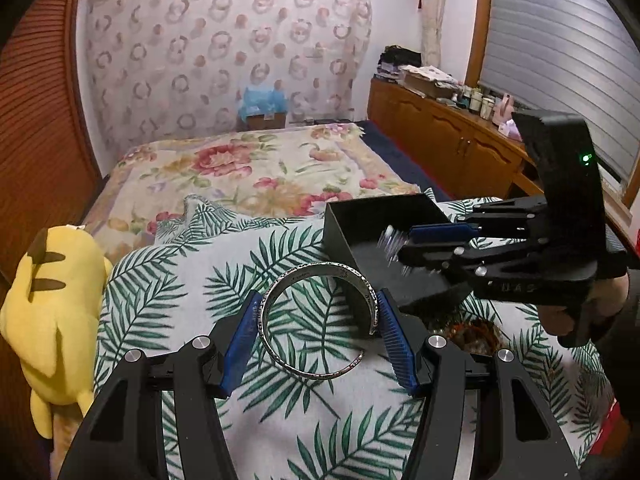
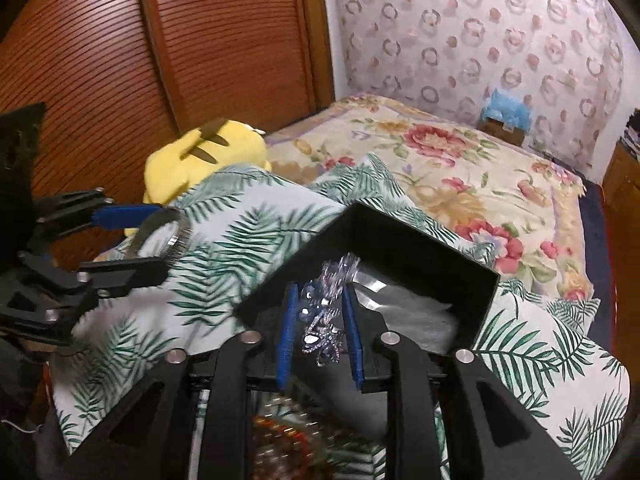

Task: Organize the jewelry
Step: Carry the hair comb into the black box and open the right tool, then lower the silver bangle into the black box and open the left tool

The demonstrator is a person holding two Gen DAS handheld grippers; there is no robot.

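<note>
A silver open bangle [image 1: 280, 354] sits across my left gripper [image 1: 319, 294], whose blue pads press on both of its sides, above a palm-leaf pillow [image 1: 240, 264]. The right wrist view shows that gripper [image 2: 162, 240] at the left with the bangle [image 2: 182, 232]. My right gripper [image 2: 320, 288] hangs over the near corner of an open black box [image 2: 400, 232]. A sparkly purple-silver crystal piece [image 2: 322, 316] lies blurred and loose between its parted pads. In the left wrist view the right gripper [image 1: 404, 246] reaches in from the right over the box [image 1: 380, 204], the crystal piece [image 1: 390, 244] at its tips.
A yellow plush toy [image 1: 56, 300] lies left of the pillow. Reddish beaded jewelry [image 1: 468, 332] lies on the pillow below the box. White padding [image 2: 420, 312] lines the box. A floral bedspread [image 1: 248, 168] stretches behind, with a wooden cabinet [image 1: 440, 128] at the right.
</note>
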